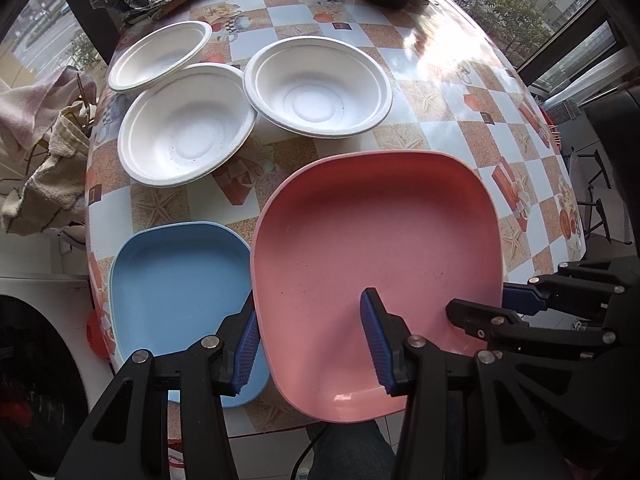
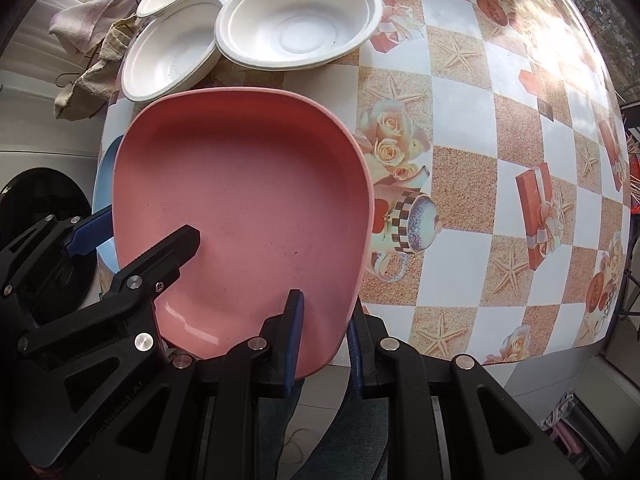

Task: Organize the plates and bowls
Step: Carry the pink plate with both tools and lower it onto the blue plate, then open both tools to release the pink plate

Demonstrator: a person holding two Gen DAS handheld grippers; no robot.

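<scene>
Patterned table (image 2: 480,128): left gripper (image 1: 312,344) and right gripper (image 2: 326,336) each clamp the pink plate (image 2: 248,200) rim

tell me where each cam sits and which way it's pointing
Left wrist: on the left gripper, looking down its fingers at the pink plate it clamps, the blue plate and three white bowls; a trouser leg shows below.
Right wrist: on the right gripper, looking down at the same pink plate, gripped on its near right rim, and the patterned table.
Shared: pink plate, bowls, each other's gripper.
</scene>
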